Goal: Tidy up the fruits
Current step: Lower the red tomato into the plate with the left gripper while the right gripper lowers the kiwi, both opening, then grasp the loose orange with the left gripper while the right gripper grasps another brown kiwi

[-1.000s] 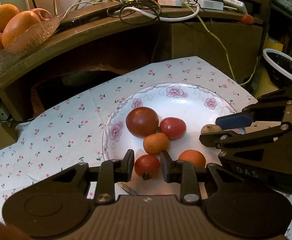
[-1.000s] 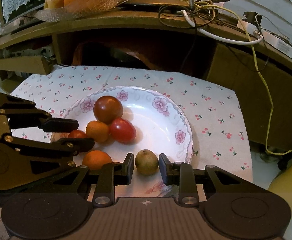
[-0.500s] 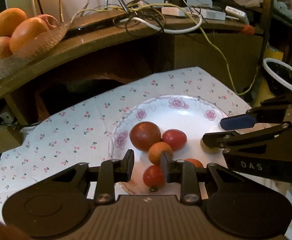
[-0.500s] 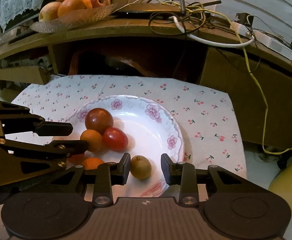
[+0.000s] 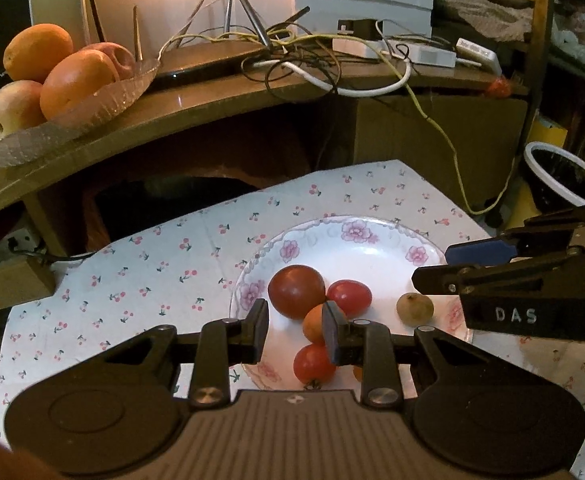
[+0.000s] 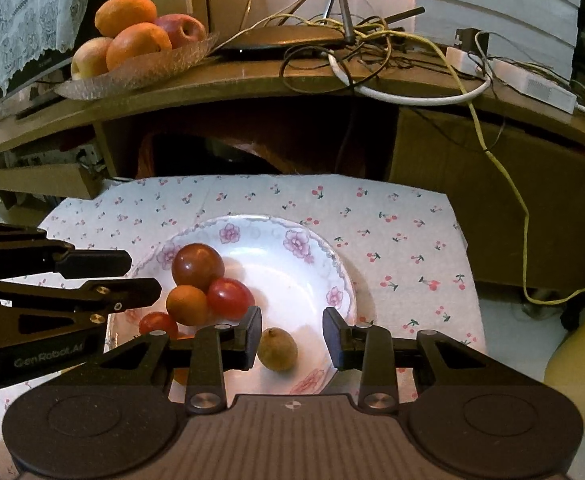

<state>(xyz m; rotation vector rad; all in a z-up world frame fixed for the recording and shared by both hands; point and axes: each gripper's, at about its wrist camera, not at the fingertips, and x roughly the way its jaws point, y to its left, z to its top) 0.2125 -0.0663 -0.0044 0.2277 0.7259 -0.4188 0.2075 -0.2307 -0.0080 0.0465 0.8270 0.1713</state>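
Observation:
A white floral plate (image 5: 376,256) (image 6: 316,264) on a cherry-print cloth holds several small fruits: a dark red one (image 5: 296,290) (image 6: 197,267), a red one (image 5: 349,297) (image 6: 230,298), an orange one (image 5: 312,322) (image 6: 186,305), a red one near the front rim (image 5: 313,364) (image 6: 157,324) and a small brown one (image 5: 414,309) (image 6: 277,349). My left gripper (image 5: 294,332) is open and empty above the plate's front. My right gripper (image 6: 292,338) is open and empty, its fingers either side of the brown fruit from above.
A glass dish (image 5: 92,108) (image 6: 140,70) with oranges and apples stands on the wooden shelf behind. Tangled cables (image 5: 332,64) (image 6: 372,48) lie on the shelf. A black bin with a white rim (image 5: 560,180) is at the right. The cloth's left part (image 5: 132,280) is bare.
Both grippers have pulled back and risen away from the plate. The left one let go of the front red fruit and the right one of the brown fruit; both opened wider.

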